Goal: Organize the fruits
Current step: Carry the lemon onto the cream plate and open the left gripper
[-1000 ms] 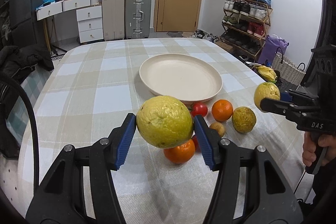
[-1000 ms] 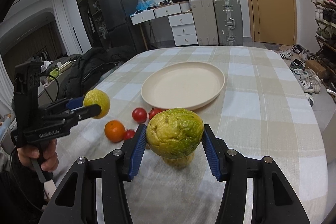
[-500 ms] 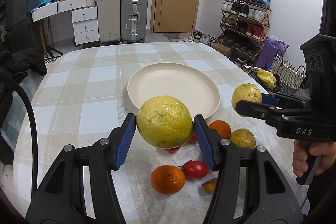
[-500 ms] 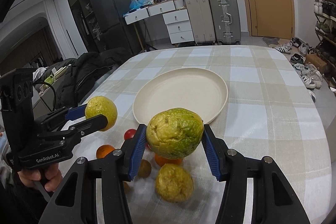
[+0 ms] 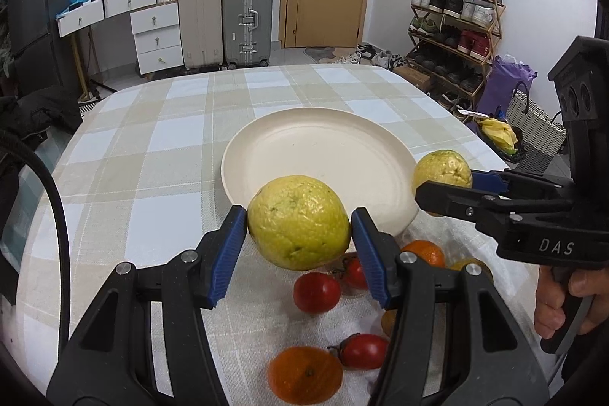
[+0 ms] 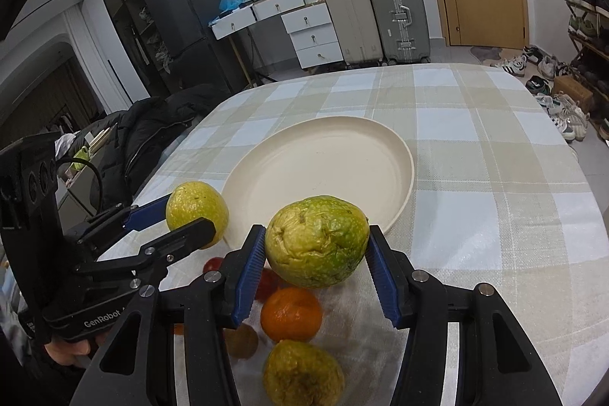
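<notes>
Up close in the left wrist view, the left gripper (image 5: pixel 298 234) clamps a yellow citrus fruit (image 5: pixel 298 228) between its blue pads (image 5: pixel 226 255), carried above the checked tablecloth (image 5: pixel 152 155) just short of the near rim of the cream plate (image 5: pixel 316 155). To the right in that view, the right gripper (image 5: pixel 443 183) grips a second, greener fruit (image 5: pixel 441 168), which sits over the plate's near right edge.

From the right wrist view, that green-yellow fruit (image 6: pixel 316 241) is wrinkled on its near face and held firmly between the pads (image 6: pixel 249 276), near the plate's (image 6: pixel 319 170) front rim. The left gripper (image 6: pixel 190 215) appears at the left with its yellow fruit (image 6: pixel 196 208) beside the plate's left edge.

Below both grippers, loose fruit lies clustered on the cloth: an orange (image 6: pixel 291 312), another yellow-green fruit (image 6: pixel 302 373), a small brown one that may be a kiwi (image 6: pixel 241 341), and red tomatoes (image 5: pixel 316 292). Another orange (image 5: pixel 304 373) lies nearest in the left view. The plate holds nothing.
</notes>
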A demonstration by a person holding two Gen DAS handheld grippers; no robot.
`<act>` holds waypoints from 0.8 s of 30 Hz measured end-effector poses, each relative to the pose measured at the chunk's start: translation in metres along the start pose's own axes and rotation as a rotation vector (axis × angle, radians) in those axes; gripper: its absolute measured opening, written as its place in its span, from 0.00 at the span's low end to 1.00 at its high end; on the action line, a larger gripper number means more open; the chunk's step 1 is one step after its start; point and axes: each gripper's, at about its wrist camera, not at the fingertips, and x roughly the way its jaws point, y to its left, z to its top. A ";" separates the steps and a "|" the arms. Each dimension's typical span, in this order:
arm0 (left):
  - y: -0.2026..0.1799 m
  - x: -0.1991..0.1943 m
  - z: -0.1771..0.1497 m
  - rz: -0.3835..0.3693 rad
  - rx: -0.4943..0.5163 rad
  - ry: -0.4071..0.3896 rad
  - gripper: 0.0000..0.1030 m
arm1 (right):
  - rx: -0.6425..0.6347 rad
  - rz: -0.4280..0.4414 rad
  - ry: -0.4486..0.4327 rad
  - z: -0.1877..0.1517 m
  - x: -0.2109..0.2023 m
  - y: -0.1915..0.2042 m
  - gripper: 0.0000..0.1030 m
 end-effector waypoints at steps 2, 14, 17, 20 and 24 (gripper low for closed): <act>0.000 0.007 0.003 0.002 -0.002 0.010 0.53 | 0.012 -0.003 0.005 0.002 0.005 -0.003 0.52; -0.005 0.029 0.010 0.020 0.021 0.030 0.53 | 0.073 0.006 0.026 0.009 0.026 -0.011 0.52; -0.007 0.032 0.010 0.028 0.030 0.030 0.53 | 0.072 0.002 0.028 0.008 0.029 -0.011 0.52; -0.010 0.034 0.010 0.037 0.040 0.031 0.53 | 0.080 0.005 0.029 0.008 0.030 -0.011 0.52; -0.014 0.035 0.008 0.052 0.065 0.032 0.53 | 0.074 0.004 0.033 0.008 0.030 -0.010 0.52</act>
